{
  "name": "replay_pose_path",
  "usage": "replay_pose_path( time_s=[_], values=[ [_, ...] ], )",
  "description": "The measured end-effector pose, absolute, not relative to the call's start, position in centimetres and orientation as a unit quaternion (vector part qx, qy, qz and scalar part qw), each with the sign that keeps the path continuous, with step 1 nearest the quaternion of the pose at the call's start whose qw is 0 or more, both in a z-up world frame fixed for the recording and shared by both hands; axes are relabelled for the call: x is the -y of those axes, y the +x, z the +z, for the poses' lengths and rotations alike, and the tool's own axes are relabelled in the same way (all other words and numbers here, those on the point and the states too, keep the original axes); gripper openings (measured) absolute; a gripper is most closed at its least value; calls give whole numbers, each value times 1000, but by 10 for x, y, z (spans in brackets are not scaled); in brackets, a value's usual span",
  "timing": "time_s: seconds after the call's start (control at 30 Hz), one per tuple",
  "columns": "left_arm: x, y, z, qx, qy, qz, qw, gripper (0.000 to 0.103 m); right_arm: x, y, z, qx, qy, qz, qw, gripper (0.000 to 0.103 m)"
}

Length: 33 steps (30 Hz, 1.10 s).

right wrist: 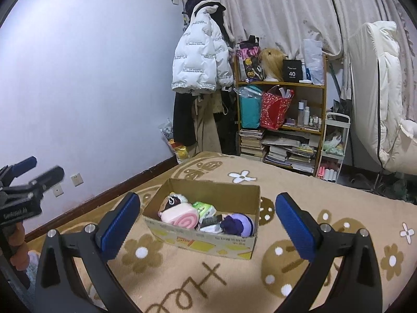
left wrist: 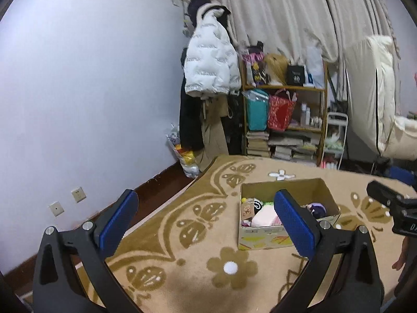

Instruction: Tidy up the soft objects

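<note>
The cardboard box [right wrist: 208, 237] rests mid-blanket [right wrist: 198, 281], toward its wall-side edge, holding a pink roll plush [right wrist: 179, 217] and a purple plush [right wrist: 238, 224]. Left gripper [left wrist: 207, 228] and right gripper [right wrist: 207, 224] hover above, fingers spread, holding nothing.

The box [right wrist: 208, 237] is sitting on the blanket [right wrist: 198, 281] ahead of my claws, holding soft toys [right wrist: 182, 216], with the shelf [right wrist: 284, 120] standing behind.

Box [left wrist: 263, 240] contents partly behind gripper finger [left wrist: 294, 224]
</note>
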<state>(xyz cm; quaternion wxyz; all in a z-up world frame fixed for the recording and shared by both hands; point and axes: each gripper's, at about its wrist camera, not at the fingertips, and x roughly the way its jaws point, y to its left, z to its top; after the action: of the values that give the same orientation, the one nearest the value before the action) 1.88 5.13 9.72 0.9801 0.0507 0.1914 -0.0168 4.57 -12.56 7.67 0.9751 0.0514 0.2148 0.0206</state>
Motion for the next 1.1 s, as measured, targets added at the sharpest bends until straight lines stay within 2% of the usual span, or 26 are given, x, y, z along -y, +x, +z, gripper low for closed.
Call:
replay_pose_path(
  time_s=[0.57, 1.1],
  values=[
    [-59, 6, 46, -229, 38, -14, 973, 103, 136, 9, 25, -196, 72, 23, 978, 103],
    [-42, 5, 34, -239, 67, -22, 968, 103, 153, 4, -5, -222, 88, 7, 971, 103]
  ],
)
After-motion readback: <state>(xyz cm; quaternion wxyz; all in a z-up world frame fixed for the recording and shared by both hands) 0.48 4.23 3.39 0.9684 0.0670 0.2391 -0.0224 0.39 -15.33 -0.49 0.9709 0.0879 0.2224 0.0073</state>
